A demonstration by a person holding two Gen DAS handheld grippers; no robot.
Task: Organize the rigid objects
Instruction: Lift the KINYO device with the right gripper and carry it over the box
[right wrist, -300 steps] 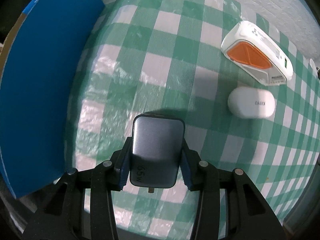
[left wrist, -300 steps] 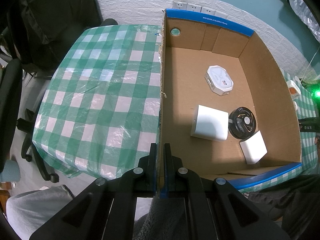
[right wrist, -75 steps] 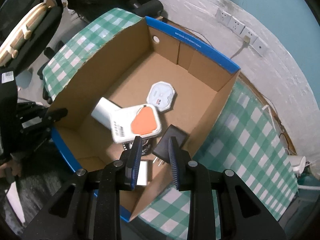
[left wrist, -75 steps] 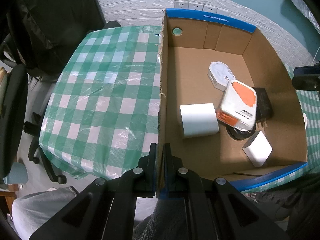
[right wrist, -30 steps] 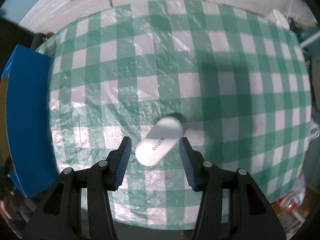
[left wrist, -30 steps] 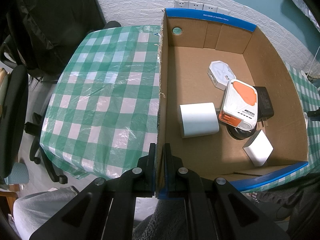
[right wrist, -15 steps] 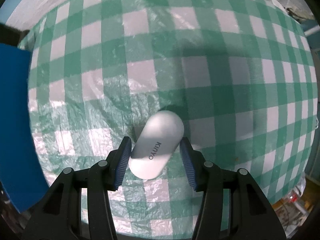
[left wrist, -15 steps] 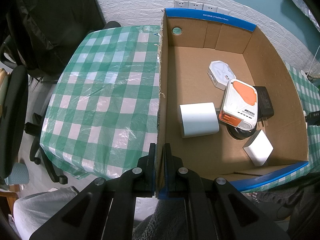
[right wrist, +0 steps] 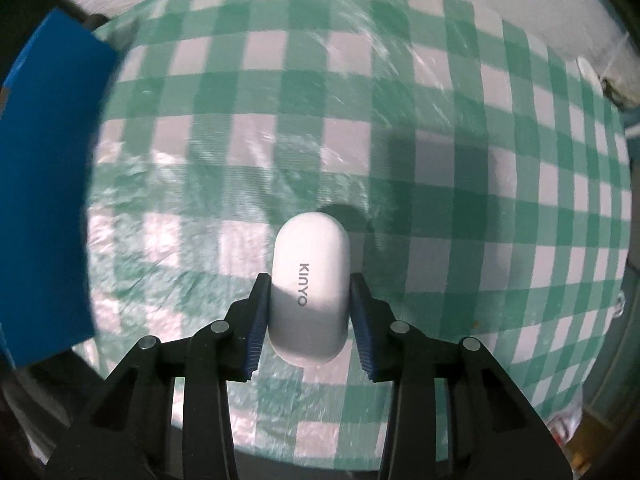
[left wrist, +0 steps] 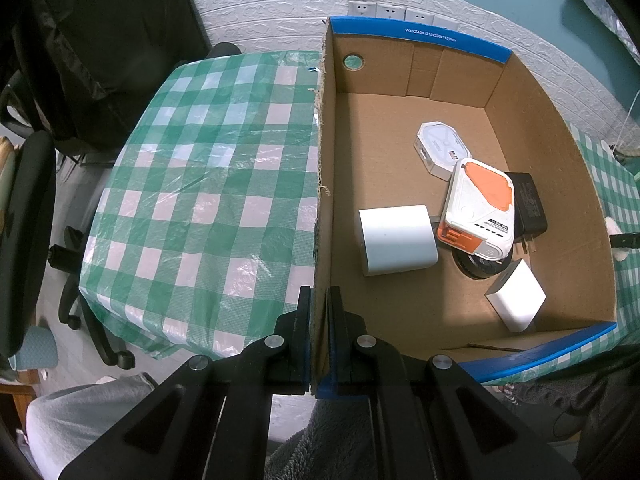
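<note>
Dim overhead light, plastic glare, motion-blurred right view, fisheye-bent edges

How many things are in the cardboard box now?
6 in the cardboard box: hexagonal white case, orange-and-white device, black adapter, big white cube, black round thing under the device, small white charger. More may hide underneath.

The left hand-held gripper (left wrist: 319,320) is matte black plastic: two wide, angular arms with sunken triangular pockets, each carrying two round silver screw heads, tapering to slim upright fingers (left wrist: 304,332) faced with blue pads. The right hand-held gripper (right wrist: 308,312) has the same black build, silver screws and ribbed blue pads (right wrist: 256,320). Behind the left one shows grey fleecy clothing (left wrist: 320,440).
</note>
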